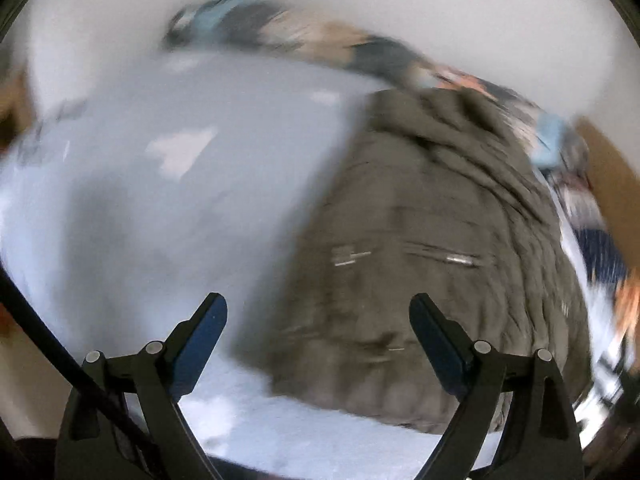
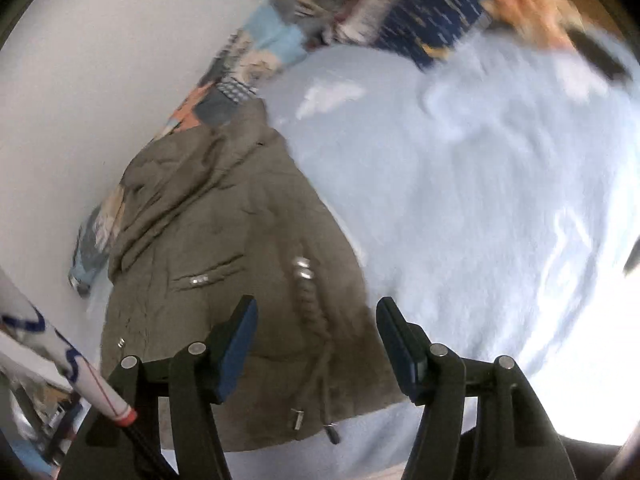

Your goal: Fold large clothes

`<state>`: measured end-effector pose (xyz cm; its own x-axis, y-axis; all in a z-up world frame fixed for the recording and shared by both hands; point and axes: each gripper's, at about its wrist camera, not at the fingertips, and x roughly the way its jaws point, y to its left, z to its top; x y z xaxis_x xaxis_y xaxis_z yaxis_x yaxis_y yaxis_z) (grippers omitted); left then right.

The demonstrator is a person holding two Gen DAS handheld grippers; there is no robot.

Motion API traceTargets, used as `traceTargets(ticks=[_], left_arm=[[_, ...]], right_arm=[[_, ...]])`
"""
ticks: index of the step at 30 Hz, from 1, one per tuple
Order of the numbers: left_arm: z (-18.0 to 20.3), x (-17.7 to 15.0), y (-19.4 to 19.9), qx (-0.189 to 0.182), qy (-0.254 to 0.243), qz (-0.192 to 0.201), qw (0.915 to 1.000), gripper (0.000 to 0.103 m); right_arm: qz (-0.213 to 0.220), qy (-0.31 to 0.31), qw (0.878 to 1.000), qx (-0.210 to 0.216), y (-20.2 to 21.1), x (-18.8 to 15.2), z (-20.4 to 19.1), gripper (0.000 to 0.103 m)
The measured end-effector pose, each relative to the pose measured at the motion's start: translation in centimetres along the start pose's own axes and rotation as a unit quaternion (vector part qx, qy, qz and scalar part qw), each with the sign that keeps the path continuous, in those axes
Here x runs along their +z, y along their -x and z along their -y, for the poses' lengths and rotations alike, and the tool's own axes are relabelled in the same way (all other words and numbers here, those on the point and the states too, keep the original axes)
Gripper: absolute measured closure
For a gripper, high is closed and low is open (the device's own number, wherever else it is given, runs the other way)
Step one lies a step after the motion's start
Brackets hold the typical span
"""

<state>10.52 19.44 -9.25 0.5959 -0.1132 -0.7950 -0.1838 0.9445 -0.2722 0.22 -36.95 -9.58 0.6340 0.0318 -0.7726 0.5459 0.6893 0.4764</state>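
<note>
One olive jacket (image 2: 224,264), apparently folded, beneath two open, empty tools.

A bed covered by a pale blue sheet (image 1: 160,208) (image 2: 460,200) fills most of both views. 1 olive-brown padded jacket (image 1: 420,248) (image 2: 224,248) lies flat on the sheet, right of centre in the left wrist view and lower left in the right wrist view. A patchwork blanket (image 1: 312,40) (image 2: 272,44) runs along the sheet's far edge by the white wall, touching the jacket's upper end. Both views are motion-blurred.
</note>
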Motion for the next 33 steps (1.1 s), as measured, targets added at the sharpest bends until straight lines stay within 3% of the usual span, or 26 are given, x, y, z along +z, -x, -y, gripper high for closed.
traceTargets(ticks=[2,5,12,16,20,25,26,29,33], left_arm=[[-2.5,-0.6,-1.5,-0.021,0.057,-0.038,0.9974,0.026],[-3.4,-1.3,-2.8,-0.051,0.081,-0.065,0.9933,0.028],[-3.7,-2.0,-4.2,-0.083,0.112,-0.075,0.9874,0.028],[-2.4,-2.9,-4.4,-0.092,0.092,-0.083,0.9880,0.028],[-0.3,-3.8,-4.3,-0.112,0.064,-0.085,0.9880,0.028],[1.9,-4.7,-4.2,-0.096,0.013,-0.075,0.9925,0.028],[2.2,-4.8,-4.1,-0.091,0.005,-0.071,0.9933,0.028],[2.9,-4.8,-4.1,-0.082,-0.011,-0.055,0.9951,0.030],[3.8,-4.8,-4.3,-0.067,-0.037,-0.036,0.9964,0.036]], right_arm=[[-0.012,-0.028,0.999,0.021,-0.5,-0.2,0.9,0.036],[-0.019,-0.066,0.997,0.042,-1.2,-0.3,1.9,0.036],[-0.037,-0.109,0.992,0.043,-2.2,-0.9,3.4,0.036],[-0.049,-0.126,0.989,0.058,-2.5,-1.3,4.2,0.035],[-0.079,-0.149,0.980,0.107,-3.6,-2.1,4.2,0.032],[-0.107,-0.117,0.977,0.142,-4.5,-2.9,2.0,0.032],[-0.105,-0.099,0.981,0.131,-4.4,-3.0,1.4,0.035],[-0.088,-0.070,0.988,0.107,-4.2,-2.8,0.6,0.064],[-0.061,-0.042,0.992,0.099,-3.6,-2.5,-0.2,0.071]])
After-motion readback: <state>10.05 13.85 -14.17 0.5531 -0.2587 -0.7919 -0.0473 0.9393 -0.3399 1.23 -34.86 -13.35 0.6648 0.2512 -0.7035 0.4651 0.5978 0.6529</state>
